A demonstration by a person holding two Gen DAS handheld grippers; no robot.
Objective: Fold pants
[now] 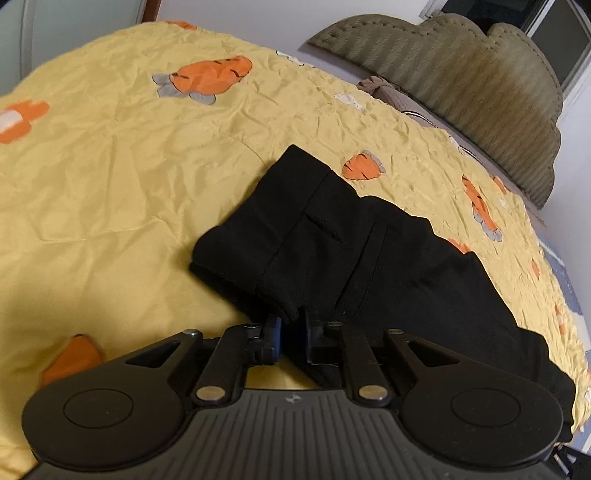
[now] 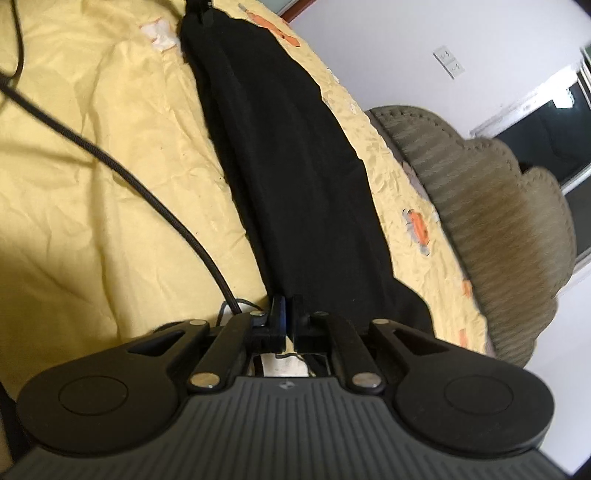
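Black pants (image 1: 332,251) lie on a yellow bedspread with orange carrot prints (image 1: 129,166). In the left wrist view I see the waistband end with a pocket slit, folded over on itself. My left gripper (image 1: 291,325) is shut on the near edge of the pants at the waist. In the right wrist view the pants (image 2: 295,177) stretch away as a long narrow strip across the bedspread (image 2: 92,147). My right gripper (image 2: 290,314) is shut on the near end of that strip. The other gripper shows faintly at the strip's far end (image 2: 201,11).
An olive ribbed cushion (image 1: 480,85) (image 2: 498,221) lies at the bed's far edge by a white wall. A black braided cable (image 2: 110,155) runs across the bedspread left of the pants. A dark window (image 2: 554,122) is at the right.
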